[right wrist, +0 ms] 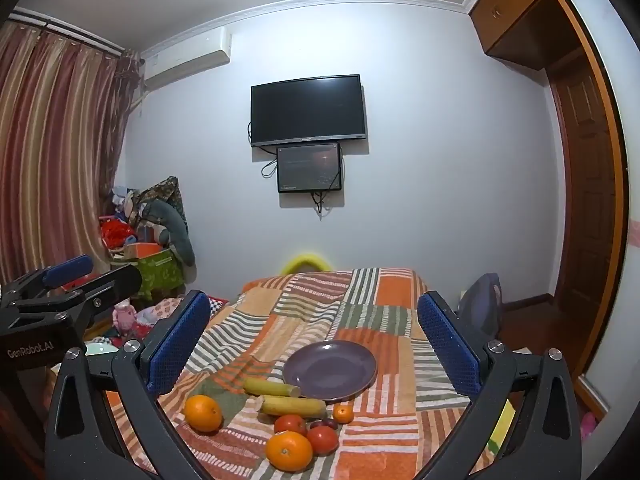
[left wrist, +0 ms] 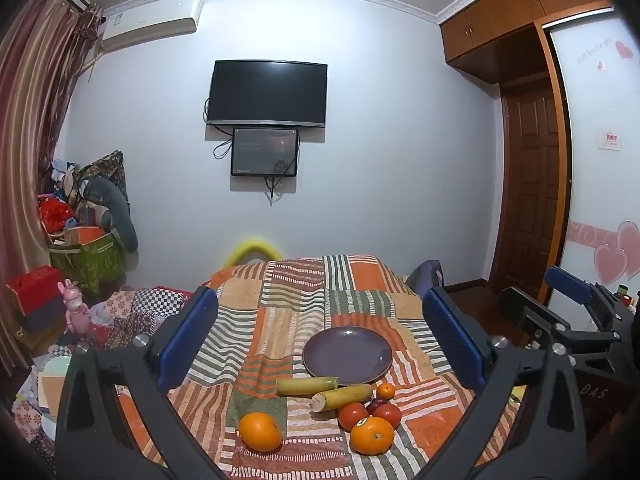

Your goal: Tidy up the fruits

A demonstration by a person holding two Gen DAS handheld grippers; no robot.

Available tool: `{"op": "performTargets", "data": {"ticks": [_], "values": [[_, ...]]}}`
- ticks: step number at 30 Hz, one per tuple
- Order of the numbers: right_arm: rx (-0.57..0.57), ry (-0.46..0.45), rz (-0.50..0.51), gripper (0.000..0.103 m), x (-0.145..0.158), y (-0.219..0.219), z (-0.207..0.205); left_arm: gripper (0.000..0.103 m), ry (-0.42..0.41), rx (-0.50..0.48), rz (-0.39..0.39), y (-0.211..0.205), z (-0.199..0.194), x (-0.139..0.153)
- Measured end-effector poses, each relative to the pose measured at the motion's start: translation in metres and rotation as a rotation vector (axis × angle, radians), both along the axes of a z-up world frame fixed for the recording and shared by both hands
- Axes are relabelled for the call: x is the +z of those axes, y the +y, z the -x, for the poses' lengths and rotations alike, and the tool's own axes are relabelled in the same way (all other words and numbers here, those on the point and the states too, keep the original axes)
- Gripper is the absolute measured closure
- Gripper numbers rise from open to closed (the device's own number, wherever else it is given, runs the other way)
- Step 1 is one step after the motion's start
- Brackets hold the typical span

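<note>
An empty purple plate [left wrist: 347, 355] [right wrist: 330, 369] sits on a striped patchwork cloth. In front of it lie two yellow-green cane pieces [left wrist: 306, 385] [left wrist: 340, 397], a small tangerine [left wrist: 385, 391], two red tomatoes [left wrist: 353, 415] [left wrist: 387, 414], a dark plum [left wrist: 376, 403] and two oranges [left wrist: 260, 431] [left wrist: 372, 435]. The same fruits show in the right wrist view, with an orange [right wrist: 203, 413] at left and another [right wrist: 289, 450] in front. My left gripper [left wrist: 320, 344] and right gripper [right wrist: 314, 344] are both open and empty, held above and short of the fruit.
The cloth-covered table [left wrist: 288, 292] ends at a white wall with a TV [left wrist: 268, 94]. Boxes, bags and toys [left wrist: 88, 236] pile at the left by curtains. A wooden door [left wrist: 532, 184] and wardrobe are at the right. A chair back [right wrist: 482, 304] stands beside the table's right edge.
</note>
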State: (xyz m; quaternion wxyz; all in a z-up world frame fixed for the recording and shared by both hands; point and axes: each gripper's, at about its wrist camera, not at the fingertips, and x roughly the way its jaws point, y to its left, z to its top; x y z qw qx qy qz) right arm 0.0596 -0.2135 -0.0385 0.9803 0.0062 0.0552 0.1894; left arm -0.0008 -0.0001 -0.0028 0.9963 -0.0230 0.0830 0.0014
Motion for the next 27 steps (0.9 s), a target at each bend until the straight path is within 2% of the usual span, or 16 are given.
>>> {"op": "performTargets", "data": {"ticks": [27], "values": [[-0.012, 0.0, 0.007, 0.0, 0.0019, 0.0006, -0.0012, 0.0, 0.003, -0.023, -0.014, -0.0045, -0.0008, -0.0014]]}}
